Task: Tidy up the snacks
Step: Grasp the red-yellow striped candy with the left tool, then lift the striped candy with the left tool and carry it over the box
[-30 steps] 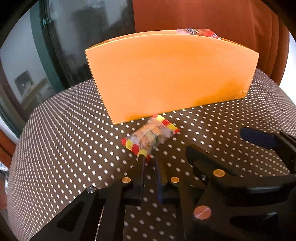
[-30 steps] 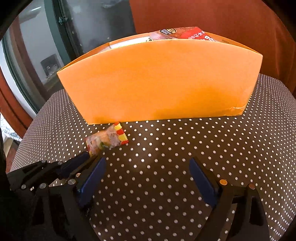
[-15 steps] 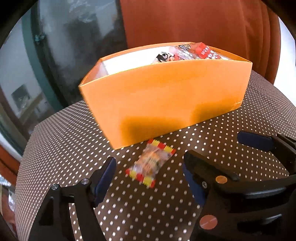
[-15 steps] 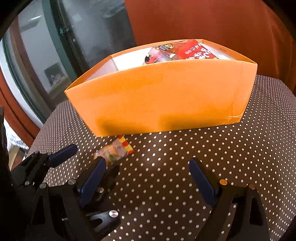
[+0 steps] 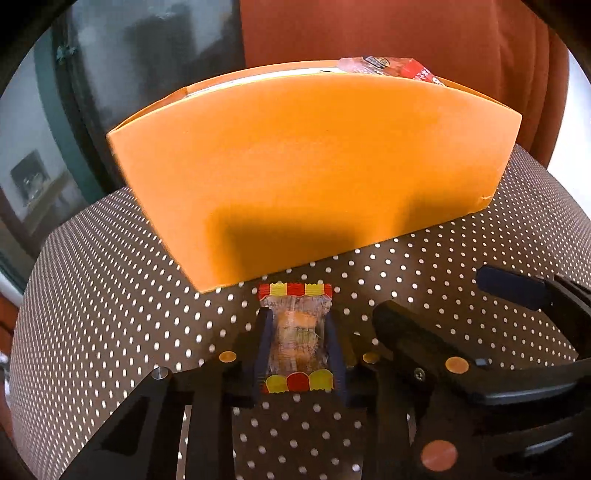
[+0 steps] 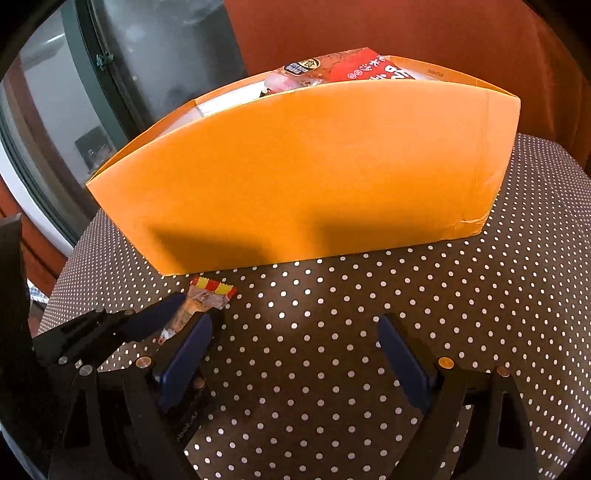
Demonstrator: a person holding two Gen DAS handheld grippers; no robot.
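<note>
A small clear snack packet (image 5: 297, 338) with red and yellow striped ends sits between the fingers of my left gripper (image 5: 298, 325), which is shut on it just above the dotted tablecloth. The packet also shows in the right wrist view (image 6: 201, 301), pinched by the left gripper (image 6: 184, 306). The orange box (image 5: 314, 162) stands right behind it, with red snack bags (image 6: 354, 70) sticking out of the top. My right gripper (image 6: 291, 354) is open and empty, to the right of the left one, in front of the box (image 6: 314, 177).
A brown tablecloth with white dots (image 6: 332, 314) covers the table. A dark window frame (image 5: 74, 110) is at the back left and an orange-red curtain (image 5: 388, 33) hangs behind the box. The right gripper's fingers (image 5: 509, 288) show at the right of the left wrist view.
The left gripper was open around the packet half a second ago; now it has shut on it and the packet lies straight between the fingers. Both cameras moved closer to the box.
</note>
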